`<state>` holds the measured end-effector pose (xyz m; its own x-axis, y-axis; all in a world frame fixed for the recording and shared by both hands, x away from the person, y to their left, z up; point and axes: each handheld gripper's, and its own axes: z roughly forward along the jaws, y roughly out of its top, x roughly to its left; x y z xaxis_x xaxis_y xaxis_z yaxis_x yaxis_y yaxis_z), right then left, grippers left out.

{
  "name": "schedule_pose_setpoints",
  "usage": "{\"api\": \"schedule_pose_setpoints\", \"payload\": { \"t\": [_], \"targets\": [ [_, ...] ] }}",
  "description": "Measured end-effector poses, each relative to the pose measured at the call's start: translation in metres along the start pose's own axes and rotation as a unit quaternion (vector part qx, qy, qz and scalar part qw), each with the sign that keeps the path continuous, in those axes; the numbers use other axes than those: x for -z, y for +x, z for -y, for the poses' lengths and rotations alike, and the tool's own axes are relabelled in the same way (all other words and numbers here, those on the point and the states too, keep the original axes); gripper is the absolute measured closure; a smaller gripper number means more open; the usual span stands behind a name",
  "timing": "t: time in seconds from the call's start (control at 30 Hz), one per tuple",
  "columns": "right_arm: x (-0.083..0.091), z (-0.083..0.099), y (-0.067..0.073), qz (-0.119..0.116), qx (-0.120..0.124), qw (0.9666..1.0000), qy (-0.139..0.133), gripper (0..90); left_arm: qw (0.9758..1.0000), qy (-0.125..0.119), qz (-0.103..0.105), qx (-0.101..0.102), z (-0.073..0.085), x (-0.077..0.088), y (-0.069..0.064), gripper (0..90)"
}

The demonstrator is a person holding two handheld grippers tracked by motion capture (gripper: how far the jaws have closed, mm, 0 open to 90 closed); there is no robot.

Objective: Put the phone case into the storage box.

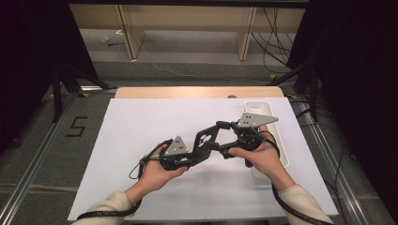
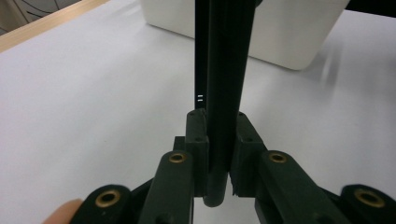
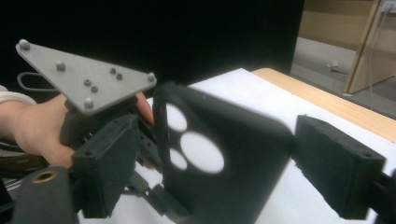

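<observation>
White sheet (image 1: 141, 140) over a wooden table (image 1: 197, 92), dark curtains around, white bin (image 1: 281, 140) at right. Black phone case (image 1: 205, 142) held above the sheet, long axis diagonal toward far right; left gripper (image 1: 195, 157) pinches its edge, right gripper (image 1: 220, 138) spread wide around it, not touching.

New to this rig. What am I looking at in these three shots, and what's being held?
No robot here: a person holds a hand-operated two-jaw gripper in each hand over a table covered with a white sheet. The high view looks down from above the person; the other two cameras ride on the grippers and look along their jaws. The left gripper is shut on the edge of a black phone case, seen edge-on in its own view. The right gripper has its jaws open on either side of the case, whose camera holes show clearly; the pads do not press on it. A white bin stands at the table's right.
</observation>
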<state>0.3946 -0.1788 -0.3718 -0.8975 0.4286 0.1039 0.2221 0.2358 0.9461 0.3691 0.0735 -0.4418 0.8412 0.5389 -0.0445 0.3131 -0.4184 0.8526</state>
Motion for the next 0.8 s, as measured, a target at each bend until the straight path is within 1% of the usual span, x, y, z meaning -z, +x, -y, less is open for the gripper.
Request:
{"api": "schedule_pose_setpoints", "payload": {
  "t": [0.13, 0.23, 0.4, 0.67, 0.8],
  "targets": [
    [-0.001, 0.005, 0.002, 0.024, -0.002, 0.9997, 0.001, 12.9, 0.9998, -0.007, -0.015, 0.013, 0.001, 0.001, 0.002, 79.6],
    [-0.003, 0.008, 0.003, 0.030, 0.000, 0.9995, 0.001, 7.5, 0.9994, -0.010, -0.024, 0.022, 0.001, 0.002, 0.003, 79.6],
    [-0.006, 0.010, 0.008, 0.047, 0.002, 0.9989, 0.000, 2.1, 0.9985, -0.013, -0.040, 0.034, 0.001, 0.002, 0.004, 79.6],
    [-0.008, 0.019, 0.015, 0.083, -0.003, 0.9964, -0.016, 0.7, 0.9970, -0.017, -0.061, 0.046, 0.002, 0.002, 0.004, 79.6],
    [-0.007, 0.023, 0.017, 0.095, -0.007, 0.9952, -0.022, 0.7, 0.9961, -0.018, -0.069, 0.053, 0.001, 0.000, 0.001, 79.6]
  ]
}}
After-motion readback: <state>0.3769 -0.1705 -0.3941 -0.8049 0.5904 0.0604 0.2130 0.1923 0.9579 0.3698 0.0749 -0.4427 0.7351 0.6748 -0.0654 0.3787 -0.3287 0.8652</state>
